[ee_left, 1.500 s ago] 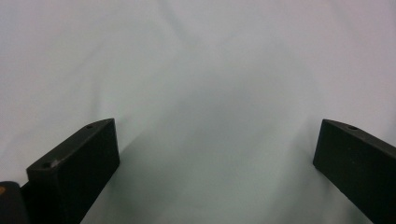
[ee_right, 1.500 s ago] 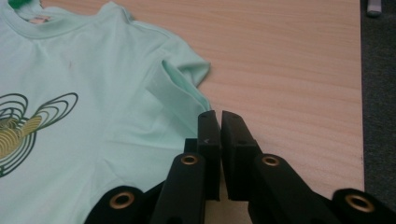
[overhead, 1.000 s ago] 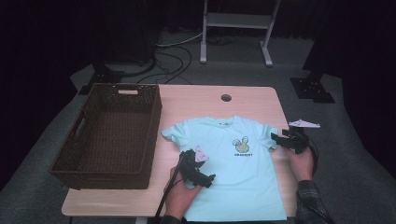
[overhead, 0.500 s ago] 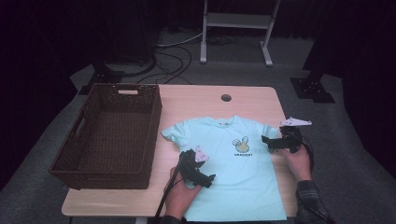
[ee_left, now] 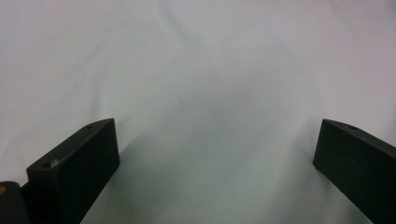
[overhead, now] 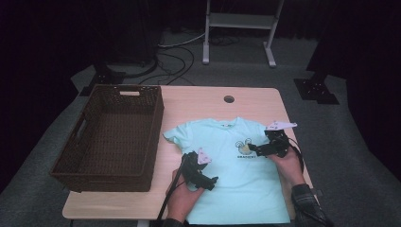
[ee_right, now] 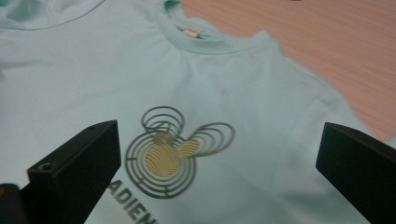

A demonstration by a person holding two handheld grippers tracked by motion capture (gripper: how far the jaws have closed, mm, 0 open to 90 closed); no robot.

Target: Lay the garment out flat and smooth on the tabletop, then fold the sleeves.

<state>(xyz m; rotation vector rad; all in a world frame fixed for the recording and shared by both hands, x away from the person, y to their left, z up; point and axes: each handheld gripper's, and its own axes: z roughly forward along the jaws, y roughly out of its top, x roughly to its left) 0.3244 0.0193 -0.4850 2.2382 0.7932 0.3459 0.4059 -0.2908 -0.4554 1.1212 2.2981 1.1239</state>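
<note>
A mint-green T-shirt (overhead: 227, 161) lies flat on the wooden table (overhead: 203, 101), collar away from me, with a round yellow and grey print (ee_right: 163, 158) on the chest. My left gripper (overhead: 208, 183) rests low over the shirt's left side. Its jaws are open over plain cloth (ee_left: 210, 84). My right gripper (overhead: 256, 150) hovers over the right chest next to the print. Its jaws have just been opening and now stand wide (ee_right: 219, 128), with nothing pinched between them and the shirt lying beneath.
A large dark wicker basket (overhead: 157, 118) stands on the left half of the table, close to the shirt's left sleeve. A round hole (overhead: 229, 99) sits in the tabletop behind the collar. Cables (overhead: 175, 56) and a metal stand (overhead: 236, 28) are on the floor beyond.
My right gripper has moved left from the shirt's right edge to over the chest by the print, and its jaws look wider. The left gripper has stayed put.
</note>
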